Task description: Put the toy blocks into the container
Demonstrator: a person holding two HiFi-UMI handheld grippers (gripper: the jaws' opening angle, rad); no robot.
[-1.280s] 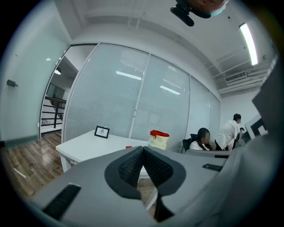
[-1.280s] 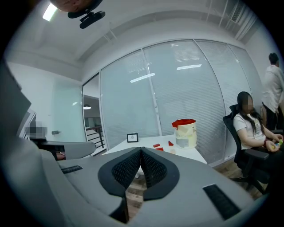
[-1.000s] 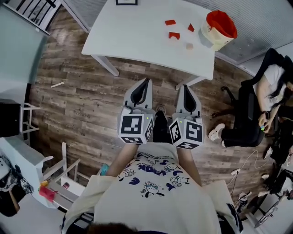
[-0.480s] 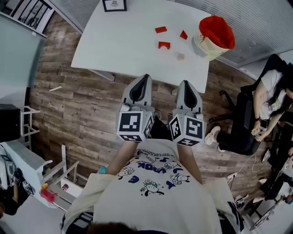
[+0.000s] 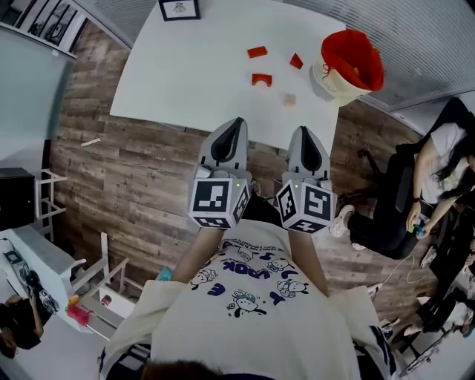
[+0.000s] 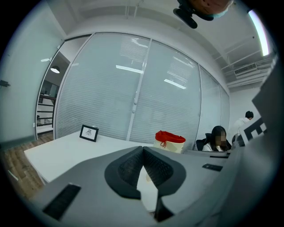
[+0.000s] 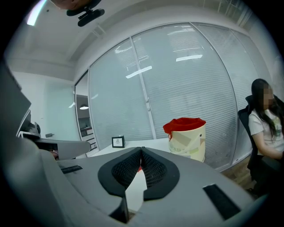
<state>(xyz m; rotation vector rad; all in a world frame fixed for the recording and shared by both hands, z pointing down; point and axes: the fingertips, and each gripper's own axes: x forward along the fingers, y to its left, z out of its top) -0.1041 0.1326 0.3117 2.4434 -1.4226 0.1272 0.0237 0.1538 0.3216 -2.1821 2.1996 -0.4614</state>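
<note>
Blocks show plainly only in the head view: a flat red toy block (image 5: 257,52), a red arch-shaped block (image 5: 261,79), a red wedge block (image 5: 296,61) and a small pale cube (image 5: 289,99). All four lie loose on the white surface (image 5: 185,74) in the upper middle of the frame, close to the cream container with red lining (image 5: 332,79) at upper right.

My left tool (image 5: 236,125) and right tool (image 5: 304,132) hang side by side at frame centre above the wood-plank floor (image 5: 133,178). Their tips overlap the surface's near edge in that view.

The two tool views settle what the head view cannot: each pair of jaws is clenched tip to tip, gripping nothing. Both also show the container standing upright beyond the tips, and a small black picture frame (image 5: 179,10) upright at the surface's far side. The blocks are hidden behind my tools there; the right view gives only a red sliver past the tips.

A seated person (image 5: 438,163) is at the right edge.
</note>
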